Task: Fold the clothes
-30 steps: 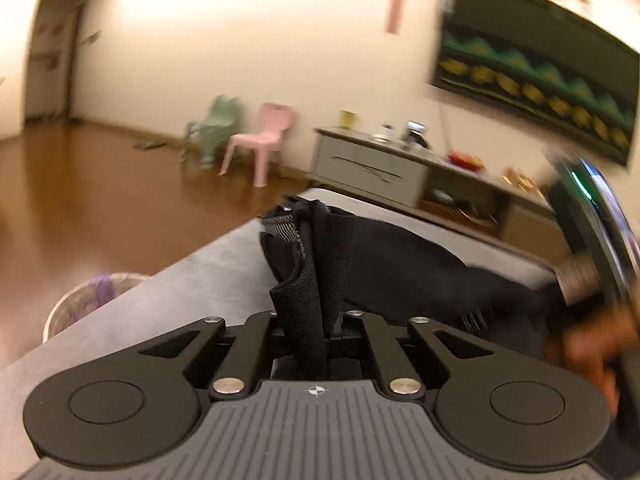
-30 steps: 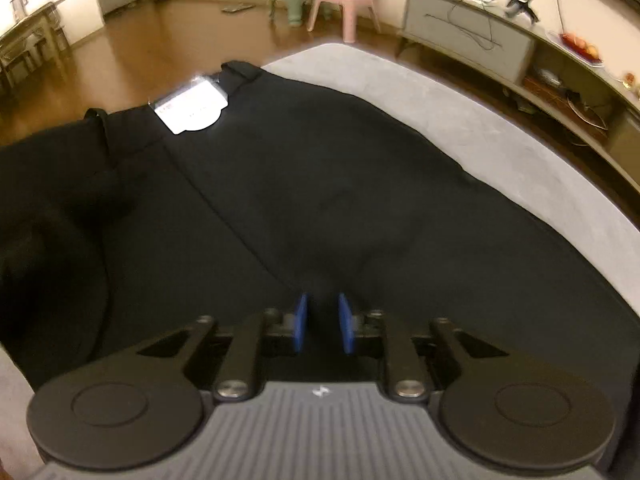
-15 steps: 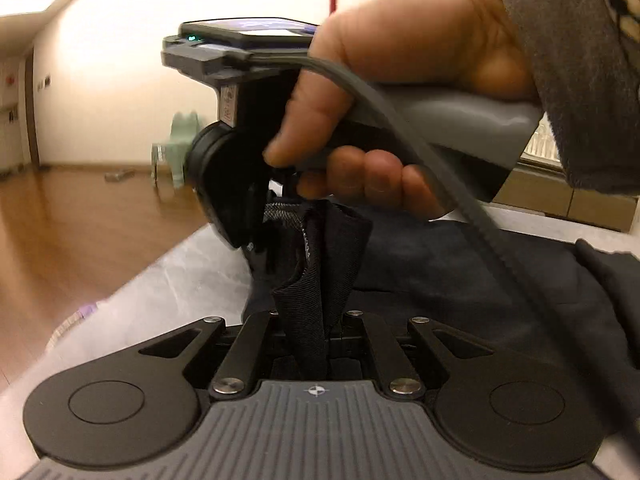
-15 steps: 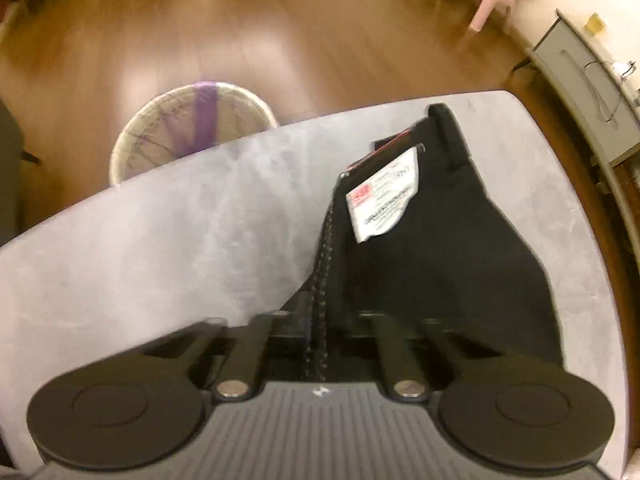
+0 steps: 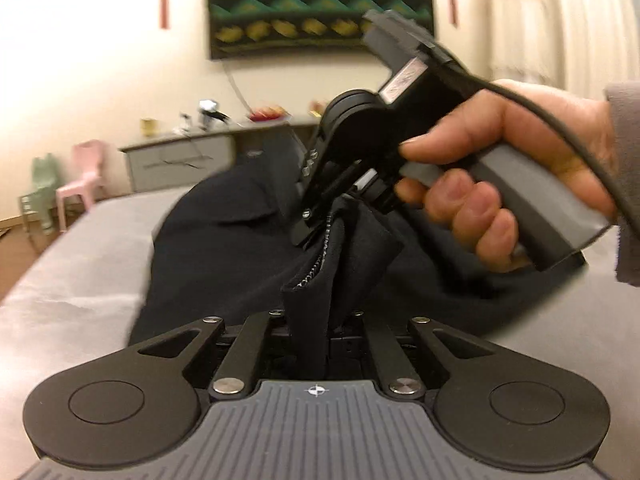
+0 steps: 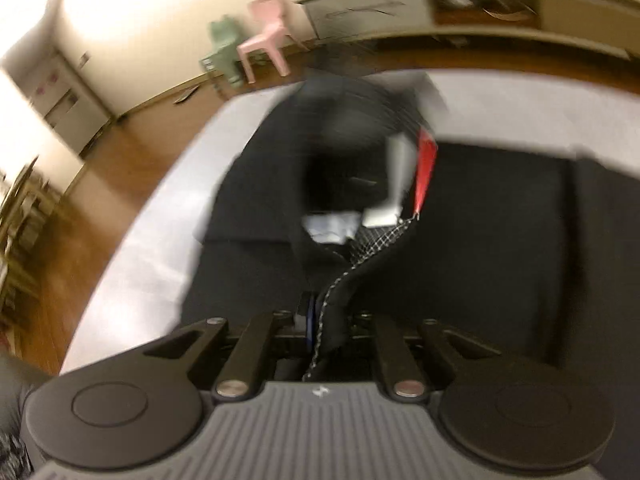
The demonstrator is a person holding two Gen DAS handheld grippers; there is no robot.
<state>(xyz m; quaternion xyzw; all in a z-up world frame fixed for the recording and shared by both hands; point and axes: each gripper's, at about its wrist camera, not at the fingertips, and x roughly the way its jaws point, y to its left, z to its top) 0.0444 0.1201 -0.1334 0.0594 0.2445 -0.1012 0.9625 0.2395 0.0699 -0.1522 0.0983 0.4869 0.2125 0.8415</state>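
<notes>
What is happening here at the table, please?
A person is folding a black garment on a grey table, with a handheld gripper in each hand. The left gripper is shut on a bunched edge of the cloth. The right gripper, held in the person's hand, is shut on another edge close by, near the white and red tags. Most of the garment lies on the table; the fold is not yet finished.
</notes>
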